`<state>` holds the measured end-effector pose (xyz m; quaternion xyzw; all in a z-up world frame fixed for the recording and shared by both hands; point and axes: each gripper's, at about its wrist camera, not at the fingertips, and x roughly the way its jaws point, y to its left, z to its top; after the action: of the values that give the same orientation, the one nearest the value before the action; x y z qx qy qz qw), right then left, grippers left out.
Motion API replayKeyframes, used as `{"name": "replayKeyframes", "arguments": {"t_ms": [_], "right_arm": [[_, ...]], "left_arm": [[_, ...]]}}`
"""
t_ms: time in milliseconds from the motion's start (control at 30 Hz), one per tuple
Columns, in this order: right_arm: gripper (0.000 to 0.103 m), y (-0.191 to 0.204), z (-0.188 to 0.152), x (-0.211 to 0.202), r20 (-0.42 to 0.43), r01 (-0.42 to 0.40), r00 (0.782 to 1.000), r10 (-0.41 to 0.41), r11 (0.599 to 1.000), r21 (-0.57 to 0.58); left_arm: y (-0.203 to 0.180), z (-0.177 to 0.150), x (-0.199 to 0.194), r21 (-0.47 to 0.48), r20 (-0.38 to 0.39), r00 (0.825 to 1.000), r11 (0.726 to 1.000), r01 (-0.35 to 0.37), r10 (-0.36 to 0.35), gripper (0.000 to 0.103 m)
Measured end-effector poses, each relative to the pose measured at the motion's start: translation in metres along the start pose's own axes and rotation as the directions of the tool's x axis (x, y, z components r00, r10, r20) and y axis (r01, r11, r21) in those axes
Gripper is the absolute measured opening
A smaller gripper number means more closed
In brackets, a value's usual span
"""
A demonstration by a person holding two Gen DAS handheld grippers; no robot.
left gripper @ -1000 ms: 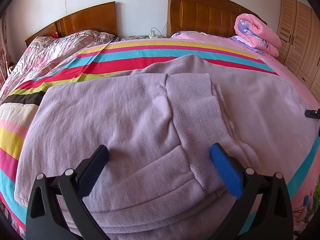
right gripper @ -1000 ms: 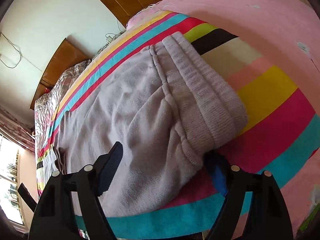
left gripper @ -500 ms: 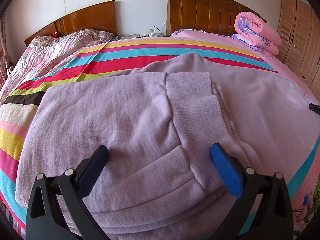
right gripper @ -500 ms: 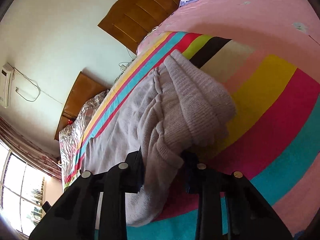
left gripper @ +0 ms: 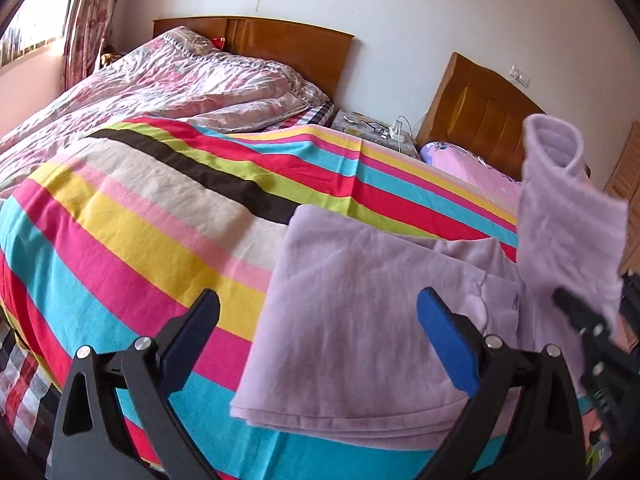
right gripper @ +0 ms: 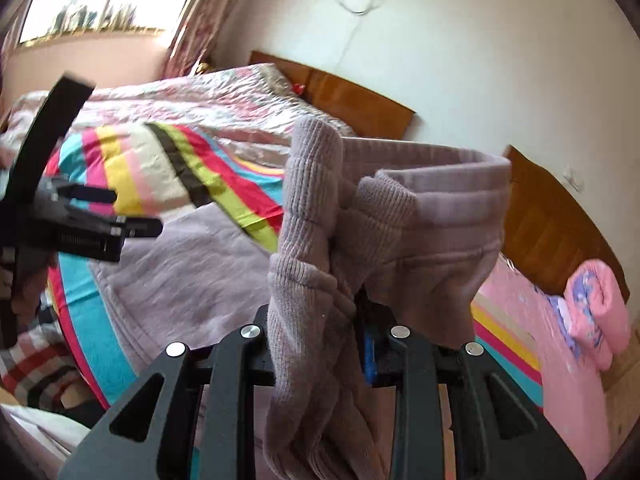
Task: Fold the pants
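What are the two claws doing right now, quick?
Left claw: open, holding nothing, over the folded pants.
Right claw: closed on the pants' ribbed waistband, lifted off the bed.

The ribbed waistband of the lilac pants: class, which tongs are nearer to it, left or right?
Right. The right tongs are shut on the ribbed waistband, holding it raised. The left tongs hang open over the folded part of the pants, gripping nothing.

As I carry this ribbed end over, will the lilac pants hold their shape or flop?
Likely floppy: the pants bunch and droop around the shut right gripper. The thick knit probably grips rather than slips. The part on the striped blanket may drag; the open left gripper could pin it.
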<state>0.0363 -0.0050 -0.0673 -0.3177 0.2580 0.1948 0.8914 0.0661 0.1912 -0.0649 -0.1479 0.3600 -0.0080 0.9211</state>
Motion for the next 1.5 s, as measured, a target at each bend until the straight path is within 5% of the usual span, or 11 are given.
{"name": "replayKeyframes", "arguments": {"t_ms": [100, 167, 233, 400, 533, 767, 800, 967, 1167, 1367, 1500], "right_arm": [[0.029, 0.069, -0.021, 0.04, -0.114, -0.069, 0.992, 0.047, 0.977, -0.2], [0.034, 0.081, -0.029, 0.029, -0.027, 0.007, 1.0, -0.014, 0.967, -0.255], [0.034, 0.067, -0.03, 0.02, -0.045, -0.093, 0.995, 0.085, 0.975, -0.2], [0.054, -0.015, -0.027, -0.005, 0.046, -0.521, 0.85, 0.524, 0.825, 0.22], [0.049, -0.033, -0.015, 0.001, -0.016, -0.469, 0.876, 0.482, 0.86, 0.202], [0.028, 0.004, -0.015, 0.041, -0.153, -0.485, 0.854, 0.497, 0.867, 0.11], [0.011, 0.002, -0.015, 0.034, -0.132, -0.483, 0.86, 0.493, 0.87, 0.099], [0.011, -0.019, 0.011, -0.016, 0.003, -0.454, 0.89, 0.456, 0.886, 0.096], [0.013, 0.028, -0.009, 0.024, -0.147, -0.47, 0.871, 0.469, 0.882, 0.026], [0.047, 0.021, -0.011, 0.021, -0.115, -0.543, 0.828, 0.549, 0.836, 0.08], [0.05, 0.038, -0.017, 0.02, -0.137, -0.495, 0.862, 0.488, 0.869, -0.019]], "left_arm": [[0.036, -0.008, -0.007, -0.098, -0.04, 0.996, 0.992, 0.074, -0.078, 0.099], [0.045, -0.015, -0.011, -0.117, -0.052, 0.992, 0.987, 0.111, -0.118, 0.099], [0.043, -0.019, -0.013, -0.103, -0.059, 0.987, 0.985, 0.14, -0.147, 0.099], [0.022, -0.025, -0.01, -0.076, -0.087, 0.96, 0.962, 0.26, -0.267, 0.099], [0.013, -0.031, 0.007, -0.103, -0.126, 0.942, 0.948, 0.3, -0.312, 0.099], [0.017, -0.034, 0.007, -0.11, -0.112, 0.946, 0.95, 0.293, -0.304, 0.099], [0.021, -0.033, 0.006, -0.118, -0.107, 0.949, 0.952, 0.283, -0.295, 0.099], [0.035, -0.026, -0.008, -0.137, -0.044, 0.965, 0.958, 0.252, -0.26, 0.099], [0.041, -0.023, -0.014, -0.152, -0.016, 0.971, 0.96, 0.234, -0.239, 0.099], [0.048, -0.029, -0.016, -0.169, -0.016, 0.973, 0.96, 0.224, -0.23, 0.099], [0.046, -0.029, -0.017, -0.162, -0.011, 0.973, 0.961, 0.226, -0.231, 0.099]]}}
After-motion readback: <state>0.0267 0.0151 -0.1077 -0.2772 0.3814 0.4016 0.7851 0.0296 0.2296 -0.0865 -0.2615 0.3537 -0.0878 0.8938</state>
